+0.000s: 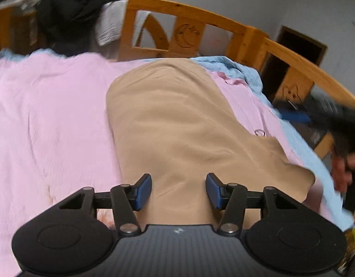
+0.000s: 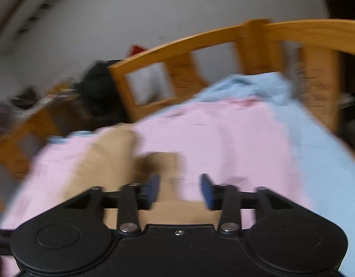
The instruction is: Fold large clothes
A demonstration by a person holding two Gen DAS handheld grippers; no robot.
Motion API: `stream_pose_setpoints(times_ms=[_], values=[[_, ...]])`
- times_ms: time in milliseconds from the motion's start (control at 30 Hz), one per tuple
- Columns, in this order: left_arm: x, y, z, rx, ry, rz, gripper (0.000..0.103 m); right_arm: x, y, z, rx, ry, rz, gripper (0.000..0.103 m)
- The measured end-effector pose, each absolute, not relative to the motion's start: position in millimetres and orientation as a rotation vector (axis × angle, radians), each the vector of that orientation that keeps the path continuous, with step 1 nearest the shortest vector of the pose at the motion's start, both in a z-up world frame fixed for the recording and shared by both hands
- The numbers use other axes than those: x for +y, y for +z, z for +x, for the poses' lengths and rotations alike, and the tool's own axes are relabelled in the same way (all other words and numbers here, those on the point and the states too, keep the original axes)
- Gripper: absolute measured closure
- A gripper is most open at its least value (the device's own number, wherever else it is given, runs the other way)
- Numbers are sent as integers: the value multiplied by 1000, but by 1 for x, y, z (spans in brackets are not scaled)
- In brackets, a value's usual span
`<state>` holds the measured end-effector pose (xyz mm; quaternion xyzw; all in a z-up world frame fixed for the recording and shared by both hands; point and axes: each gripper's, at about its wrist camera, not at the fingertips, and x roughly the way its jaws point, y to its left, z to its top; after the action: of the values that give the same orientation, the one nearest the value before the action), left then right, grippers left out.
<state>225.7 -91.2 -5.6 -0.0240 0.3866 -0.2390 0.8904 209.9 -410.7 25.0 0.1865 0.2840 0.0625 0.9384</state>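
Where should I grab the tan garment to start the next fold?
Take the tan garment at its loose near-right corner, coming in from the right edge of the pink sheet. That corner lies flat, sticks out and is free of folds. Both the left gripper and right gripper look open.

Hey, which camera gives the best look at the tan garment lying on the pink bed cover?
The left wrist view. There the tan garment lies sharp and nearly whole on the pink cover, its outline and creases clear. The right wrist view is motion-blurred and shows only part of the garment, at lower left, its edges smeared.
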Motion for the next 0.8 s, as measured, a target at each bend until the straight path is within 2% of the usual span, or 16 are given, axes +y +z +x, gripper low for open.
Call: stream_pose_setpoints(times_ms=[67, 233, 267, 300, 333, 367, 467, 567, 733, 800], values=[[-100, -9, 226, 800, -504, -11, 46, -391, 24, 247, 648, 231, 410, 33], [-105, -10, 228, 800, -517, -2, 45, -357, 4, 329, 774, 251, 436, 35], [-105, -10, 230, 797, -517, -1, 45, -355, -2, 338, 807, 261, 462, 48], [-105, -11, 229, 796, -518, 1, 45, -355, -7, 344, 825, 269, 480, 75], [-106, -11, 231, 795, -524, 2, 45, -355, -6, 346, 826, 263, 477, 91], [-106, -11, 230, 793, -531, 6, 45, -356, -1, 343, 802, 261, 458, 96], [-115, -8, 229, 776, -574, 47, 45, -351, 26, 321, 722, 223, 241, 97], [-134, -8, 231, 768, -612, 68, 45, -358, 29, 318, 714, 171, 82, 97], [-171, -20, 232, 763, -631, 183, 45, -368, -29, 341, 828, 113, 11, 97], [-173, -22, 231, 755, -635, 199, 45, -364, -44, 340, 817, 112, 10, 96]])
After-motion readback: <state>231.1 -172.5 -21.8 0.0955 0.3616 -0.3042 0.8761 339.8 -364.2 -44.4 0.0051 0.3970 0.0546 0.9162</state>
